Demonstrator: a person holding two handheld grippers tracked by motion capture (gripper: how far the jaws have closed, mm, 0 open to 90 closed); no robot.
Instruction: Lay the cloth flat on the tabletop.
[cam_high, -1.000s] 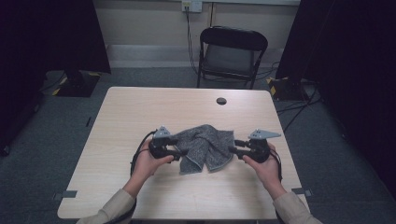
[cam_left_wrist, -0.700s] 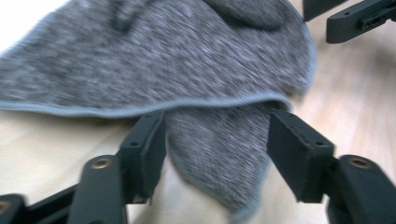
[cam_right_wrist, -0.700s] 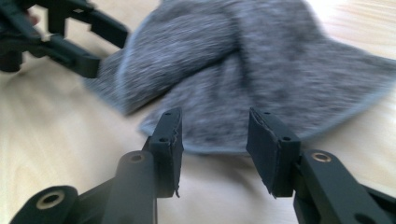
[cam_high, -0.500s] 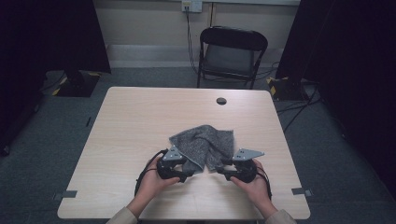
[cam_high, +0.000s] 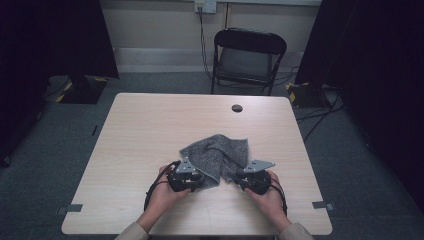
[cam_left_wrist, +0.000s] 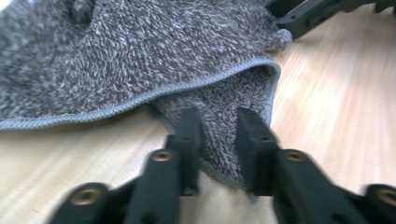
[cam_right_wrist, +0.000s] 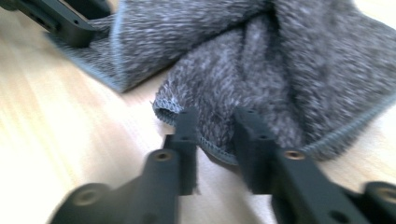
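A pale wooden table (cam_high: 150, 145) is set on grey carpet, with a black folding chair (cam_high: 248, 57) at the top centre of the high view. A grey knitted cloth (cam_high: 216, 157) lies rumpled at lower centre, its near corners pinched by the left gripper (cam_left_wrist: 218, 133) and the right gripper (cam_right_wrist: 215, 128), jaws closed on the hem, apparently so it can be dragged or folded evenly.

Both grippers are drawing back toward the person, dragging the cloth.
The left gripper (cam_high: 200, 178) and right gripper (cam_high: 239, 176) are closing together, bunching the grey cloth (cam_high: 216, 155) nearer the table's (cam_high: 140, 130) near edge.
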